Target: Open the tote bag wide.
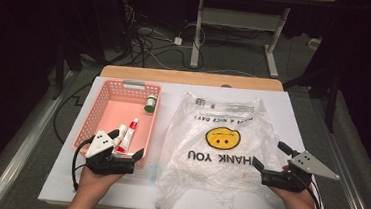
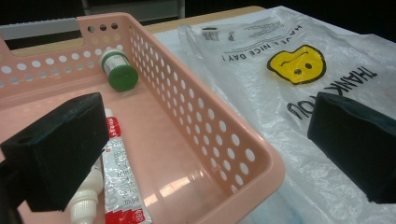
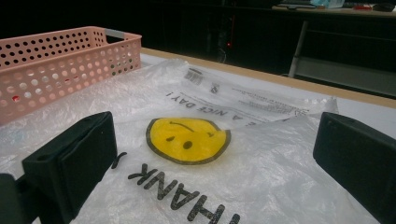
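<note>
A pink perforated basket (image 1: 86,122) sits on the left of the white tabletop. It holds a green-capped bottle (image 1: 150,103) lying at the far end, a red-and-white tube (image 1: 129,129) and a small white dropper bottle (image 1: 120,133). A clear plastic bag (image 1: 218,172) printed with a yellow smiley and "THANK YOU" lies flat to its right. My left gripper (image 1: 126,144) hovers open over the basket's near right corner, one jaw above the tube (image 2: 120,172) and dropper bottle (image 2: 86,200), the other over the bag (image 2: 280,93). At the bag's near right edge, my right gripper (image 1: 271,155) is open and holds nothing.
The white tabletop (image 1: 116,189) ends in a wooden strip (image 1: 190,78) at the far side. Beyond it is dark floor with tangled cables (image 1: 143,43) and the white legs of a desk (image 1: 197,30). Bare table lies right of the bag.
</note>
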